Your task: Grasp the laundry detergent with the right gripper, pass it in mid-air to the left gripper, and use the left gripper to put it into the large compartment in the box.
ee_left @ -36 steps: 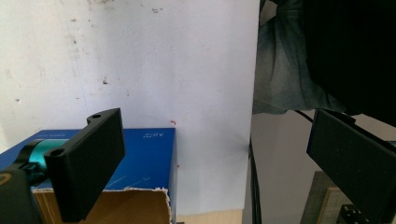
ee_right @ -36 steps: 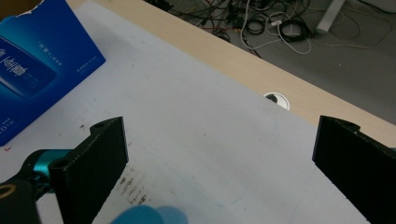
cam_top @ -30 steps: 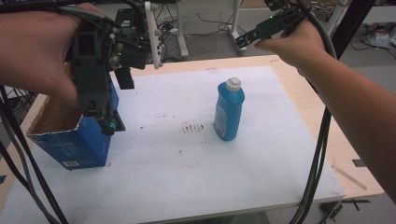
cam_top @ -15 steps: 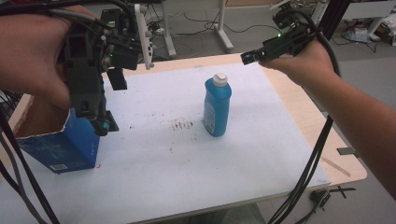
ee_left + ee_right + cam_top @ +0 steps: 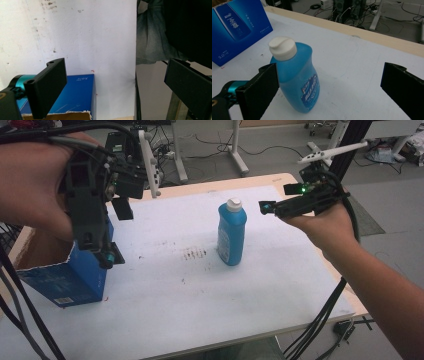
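Observation:
A blue bottle (image 5: 231, 235) with a white cap stands upright mid-table on the white sheet (image 5: 200, 300). My right gripper (image 5: 270, 208) hovers just right of its cap, apart from it, jaws wide open. In the right gripper view the bottle (image 5: 299, 80) sits ahead of the open right gripper (image 5: 330, 72), close to the left jaw and untouched. My left gripper (image 5: 115, 232) hangs open over the right end of a blue cardboard box (image 5: 75, 275). From the left gripper view, the left gripper (image 5: 115, 67) holds nothing above the box (image 5: 75, 97).
The box is open-topped at the table's left edge, and it shows as the blue box (image 5: 237, 27) far left. Bare wooden table edge (image 5: 210, 185) runs along the far side, with cables and stands on the floor behind. Dark clothing (image 5: 160, 37) lies beyond the near edge.
My right gripper has come down from high at the back to the level of the bottle's cap. The left gripper has stayed over the box, still open.

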